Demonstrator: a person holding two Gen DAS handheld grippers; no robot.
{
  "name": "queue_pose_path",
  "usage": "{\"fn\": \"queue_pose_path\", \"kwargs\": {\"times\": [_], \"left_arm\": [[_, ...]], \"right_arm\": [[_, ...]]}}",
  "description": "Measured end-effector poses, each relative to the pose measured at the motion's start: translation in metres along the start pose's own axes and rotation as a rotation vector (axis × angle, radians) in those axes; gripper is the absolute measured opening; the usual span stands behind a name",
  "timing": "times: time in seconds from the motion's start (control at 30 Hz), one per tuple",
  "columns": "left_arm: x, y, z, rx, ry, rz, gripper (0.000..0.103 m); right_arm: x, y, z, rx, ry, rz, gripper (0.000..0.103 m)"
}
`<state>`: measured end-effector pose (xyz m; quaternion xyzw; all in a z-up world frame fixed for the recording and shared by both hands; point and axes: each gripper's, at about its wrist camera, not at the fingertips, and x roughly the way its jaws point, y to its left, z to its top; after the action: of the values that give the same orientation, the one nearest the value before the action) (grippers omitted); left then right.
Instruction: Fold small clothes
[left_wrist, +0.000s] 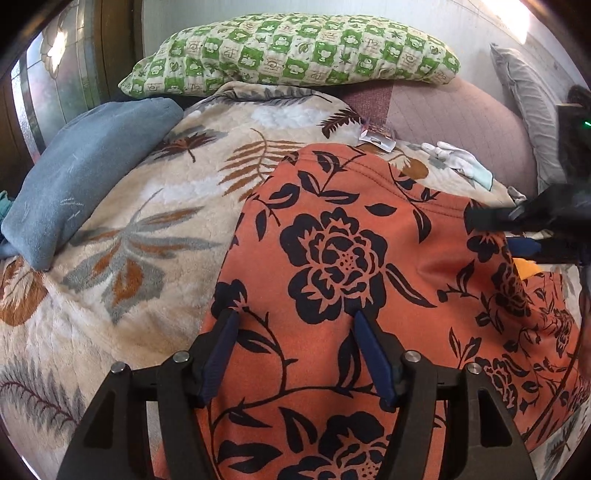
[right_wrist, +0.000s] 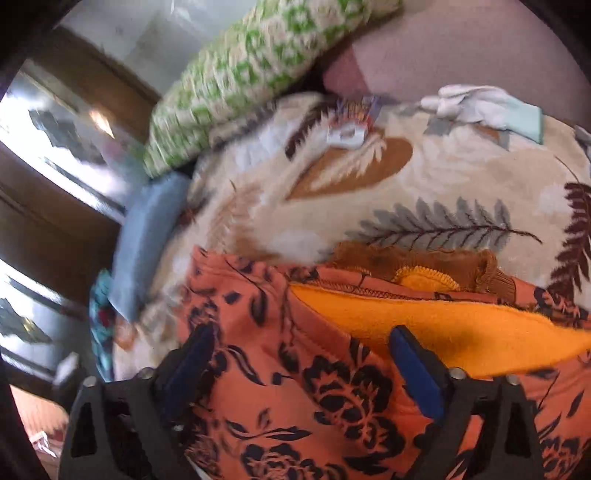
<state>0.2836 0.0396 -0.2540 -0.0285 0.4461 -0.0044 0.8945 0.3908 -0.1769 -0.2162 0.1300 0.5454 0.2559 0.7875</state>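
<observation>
An orange garment with black flowers (left_wrist: 343, 258) lies spread on a leaf-print blanket (left_wrist: 147, 221) on a bed. My left gripper (left_wrist: 293, 319) is open just above the garment's near part, with cloth showing between its blue pads. My right gripper (right_wrist: 301, 338) is open over the garment (right_wrist: 325, 387), beside its yellow fleece lining (right_wrist: 424, 317) and brown ribbed collar (right_wrist: 406, 258). In the left wrist view the right gripper (left_wrist: 491, 229) reaches in from the right, over the garment's right edge.
A folded blue towel (left_wrist: 81, 173) lies at the left. A green checked pillow (left_wrist: 295, 48) and a mauve pillow (left_wrist: 461, 118) are at the head. A white glove (left_wrist: 458, 158) and a small packet (left_wrist: 376, 138) lie beyond the garment.
</observation>
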Motion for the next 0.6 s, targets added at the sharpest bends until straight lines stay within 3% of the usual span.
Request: {"fn": "queue_pose_path", "kwargs": {"times": [0.03, 0.07, 0.17, 0.23, 0.3, 0.37, 0.47, 0.53, 0.6], "left_arm": [[0.001, 0.000, 0.000, 0.001, 0.002, 0.000, 0.066], [0.002, 0.000, 0.000, -0.002, 0.005, -0.002, 0.066], [0.002, 0.001, 0.002, -0.009, 0.007, -0.005, 0.066], [0.003, 0.000, 0.001, -0.008, 0.007, -0.003, 0.066], [0.003, -0.001, 0.001, -0.002, 0.005, 0.002, 0.066], [0.003, -0.002, 0.000, 0.000, 0.002, 0.005, 0.066], [0.006, -0.003, -0.001, 0.013, 0.007, 0.023, 0.067], [0.007, -0.005, -0.001, 0.026, 0.009, 0.033, 0.068], [0.007, -0.005, -0.001, 0.031, 0.009, 0.035, 0.068]], "right_arm": [[0.012, 0.001, 0.001, -0.013, 0.074, -0.044, 0.015], [0.018, 0.000, -0.001, -0.019, 0.126, -0.084, 0.005], [0.022, 0.022, 0.000, -0.130, 0.136, -0.289, 0.005], [0.018, 0.043, 0.008, -0.207, 0.073, -0.416, 0.005], [0.011, 0.061, 0.019, -0.253, -0.021, -0.465, 0.005], [0.010, 0.075, 0.027, -0.299, -0.089, -0.461, 0.005], [0.030, 0.066, 0.038, -0.275, -0.017, -0.409, 0.009], [0.025, 0.043, 0.036, -0.192, 0.014, -0.331, 0.010], [0.002, 0.005, 0.032, -0.041, -0.013, -0.242, 0.014]]}}
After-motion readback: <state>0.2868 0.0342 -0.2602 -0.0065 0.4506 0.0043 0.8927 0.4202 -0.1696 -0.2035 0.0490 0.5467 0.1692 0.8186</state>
